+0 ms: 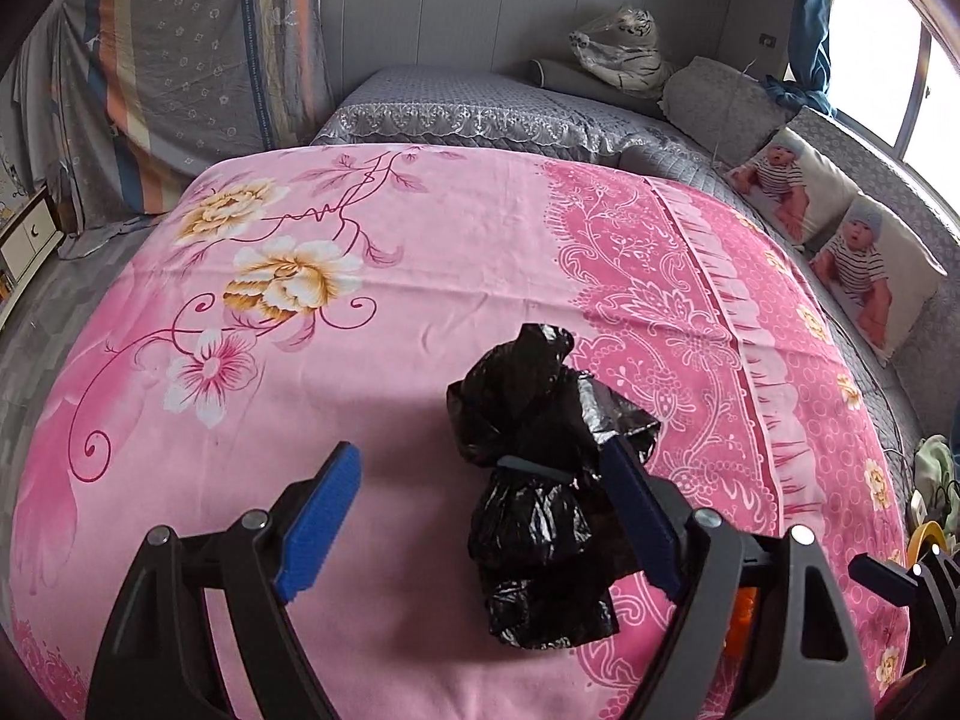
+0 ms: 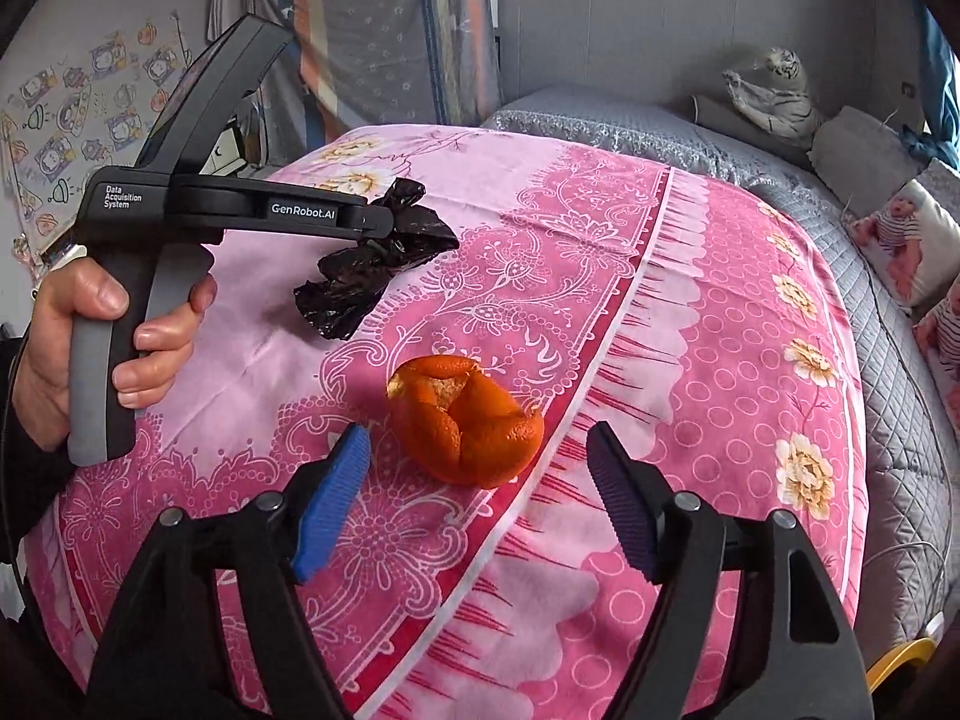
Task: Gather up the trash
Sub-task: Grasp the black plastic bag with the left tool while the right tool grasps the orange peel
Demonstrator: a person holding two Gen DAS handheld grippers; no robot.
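A crumpled black plastic bag (image 1: 534, 516) lies on the pink flowered sheet (image 1: 372, 324). My left gripper (image 1: 483, 450) stands open around it. The right blue pad (image 1: 639, 516) is at the bag's edge and the left pad (image 1: 321, 522) is well clear of it. In the right wrist view an orange peel (image 2: 465, 426), curled like an open shell, rests on the sheet's patterned border (image 2: 600, 276). My right gripper (image 2: 478, 432) is open on both sides of the peel, and neither pad presses it. A hand (image 2: 90, 330) holds the left tool above the black bag (image 2: 366, 264).
The sheet covers a grey quilted bed (image 1: 456, 102). Baby-print pillows (image 1: 840, 240), a grey cushion (image 1: 720, 102) and a wrapped plush tiger (image 1: 624, 48) line the far right side by the window. A small cabinet (image 1: 27, 234) stands at left, and a yellow object (image 2: 900, 666) at lower right.
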